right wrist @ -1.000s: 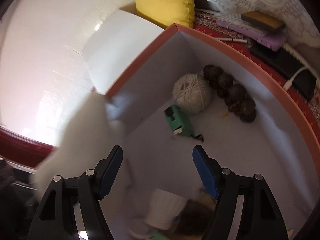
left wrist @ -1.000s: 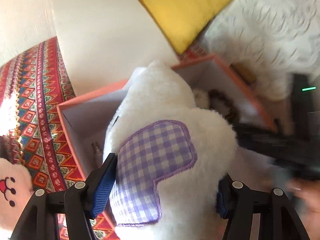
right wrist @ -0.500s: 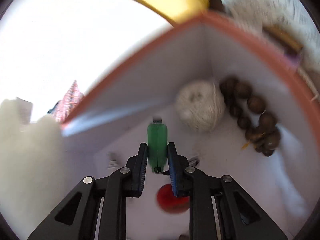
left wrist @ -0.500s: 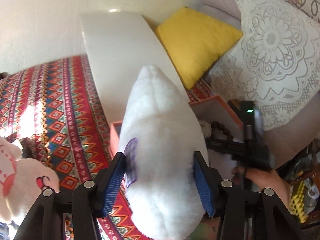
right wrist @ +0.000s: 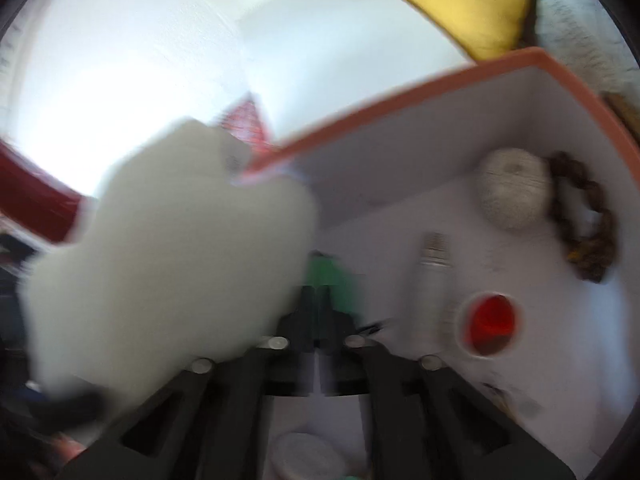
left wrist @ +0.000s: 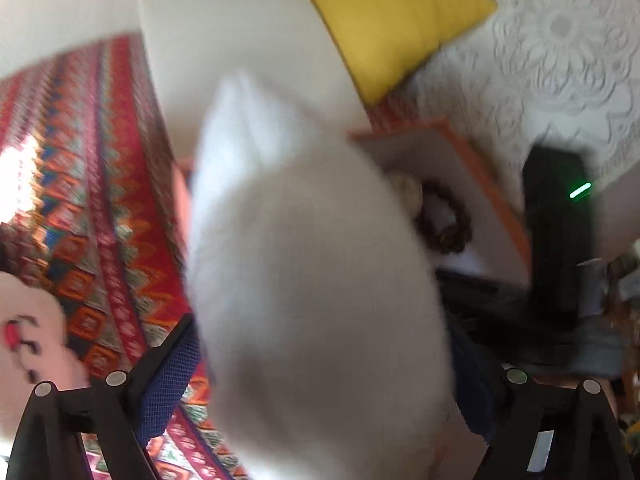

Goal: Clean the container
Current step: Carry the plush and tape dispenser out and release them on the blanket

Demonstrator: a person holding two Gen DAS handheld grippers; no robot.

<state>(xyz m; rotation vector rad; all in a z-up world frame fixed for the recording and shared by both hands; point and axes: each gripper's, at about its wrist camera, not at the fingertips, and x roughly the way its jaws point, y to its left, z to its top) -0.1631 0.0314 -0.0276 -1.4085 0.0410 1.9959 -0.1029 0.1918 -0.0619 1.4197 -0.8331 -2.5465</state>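
While its blue pads press in from either side, the left claw (left wrist: 320, 364) grips a white plush toy (left wrist: 312, 280), which fills the middle of the left wrist view and is blurred. Beyond the toy lies an orange-rimmed box (left wrist: 484, 168) with white inner walls, resting on a red patterned bedspread (left wrist: 100, 200), with a yellow cushion (left wrist: 392, 20) and a lace-covered pillow (left wrist: 560, 60) past its far corner. Another plush toy (left wrist: 28, 328) sits at the left edge of the bedspread. The right claw (right wrist: 318, 312) is nearly closed inside the box (right wrist: 400, 92), its fingers pinching a small green object (right wrist: 332, 276). Around it on the box floor lie a silver tube (right wrist: 434, 260), a small cup with red inside (right wrist: 490, 320), a ball of cream twine (right wrist: 514, 192) and, touching the twine in the far corner, a string of dark beads (right wrist: 584, 224). The white toy (right wrist: 168, 252) hangs just outside the box's left wall.
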